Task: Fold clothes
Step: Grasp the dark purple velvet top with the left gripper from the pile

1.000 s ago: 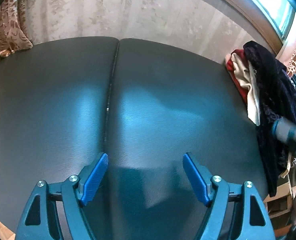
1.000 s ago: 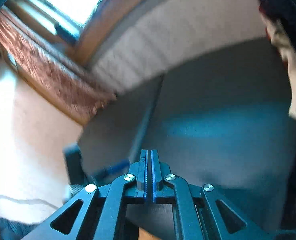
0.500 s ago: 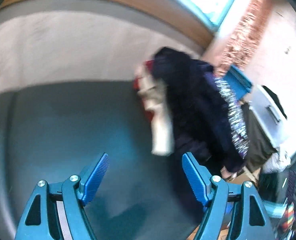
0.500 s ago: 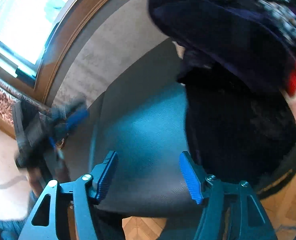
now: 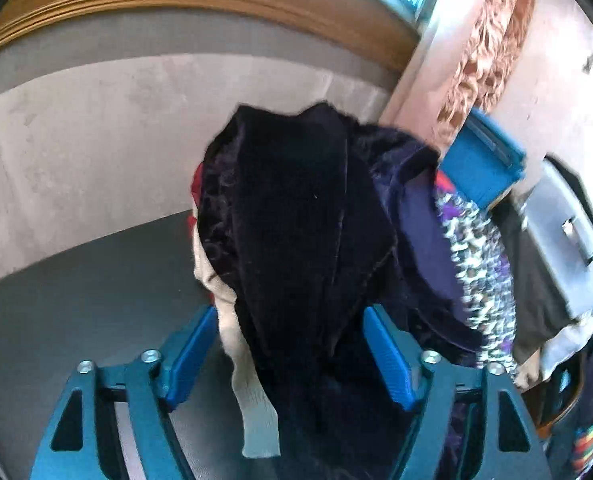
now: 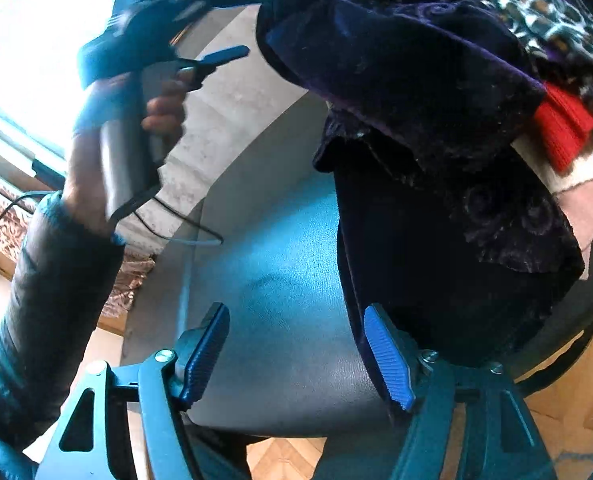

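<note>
Straddling dark velvet garment [image 5: 296, 220], left gripper [image 5: 290, 354] fingers spread; right gripper [image 6: 298, 354] fingers spread.

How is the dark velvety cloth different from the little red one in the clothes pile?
The dark velvet garment is big, blackish purple, and drapes down over the pile's front. The red knit piece is bright, ribbed, and only a small bit pokes out beneath other clothes. Both sit in the same heap on the grey table.
</note>
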Available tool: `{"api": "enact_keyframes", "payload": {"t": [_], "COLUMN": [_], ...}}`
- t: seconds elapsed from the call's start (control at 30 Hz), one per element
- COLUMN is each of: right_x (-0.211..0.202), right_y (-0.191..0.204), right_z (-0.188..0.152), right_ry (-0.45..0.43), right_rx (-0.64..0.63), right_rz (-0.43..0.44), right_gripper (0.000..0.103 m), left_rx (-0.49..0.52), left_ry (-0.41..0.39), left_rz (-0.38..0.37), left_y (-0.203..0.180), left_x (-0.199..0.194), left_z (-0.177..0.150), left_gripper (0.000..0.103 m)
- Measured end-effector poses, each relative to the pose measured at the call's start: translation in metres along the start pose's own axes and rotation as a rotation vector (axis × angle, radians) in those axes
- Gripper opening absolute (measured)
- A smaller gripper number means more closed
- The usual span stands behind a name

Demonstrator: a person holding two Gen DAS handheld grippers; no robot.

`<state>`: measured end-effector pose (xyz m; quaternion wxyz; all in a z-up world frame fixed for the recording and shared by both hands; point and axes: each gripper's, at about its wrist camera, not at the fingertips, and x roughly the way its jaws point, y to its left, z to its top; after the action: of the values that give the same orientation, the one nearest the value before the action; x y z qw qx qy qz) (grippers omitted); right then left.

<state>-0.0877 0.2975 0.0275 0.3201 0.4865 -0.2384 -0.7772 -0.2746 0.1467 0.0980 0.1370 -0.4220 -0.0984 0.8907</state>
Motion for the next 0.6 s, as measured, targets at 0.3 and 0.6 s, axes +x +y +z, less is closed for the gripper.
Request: {"api": "enact_keyframes", "payload": {"t": [0.3,0.6], "right_x": [-0.006,-0.010], "right_y": [-0.017,0.011], "right_z": [-0.001,-0.005], "right_ry": [-0.006,-0.003], "right_rx": [0.053,0.001], "right_rz": [-0.025,-0.003], "right_gripper": [0.074,0.074], "left_rx": [-0.136,-0.388], "left_ry": [-0.015,-0.122], "left_rz": [-0.108,-0.125], "left_y": [0.038,0.149], "left_x": [-0.032,-0.176], "left_z": [-0.024,-0.156], "left_gripper": [0.004,0.004]}}
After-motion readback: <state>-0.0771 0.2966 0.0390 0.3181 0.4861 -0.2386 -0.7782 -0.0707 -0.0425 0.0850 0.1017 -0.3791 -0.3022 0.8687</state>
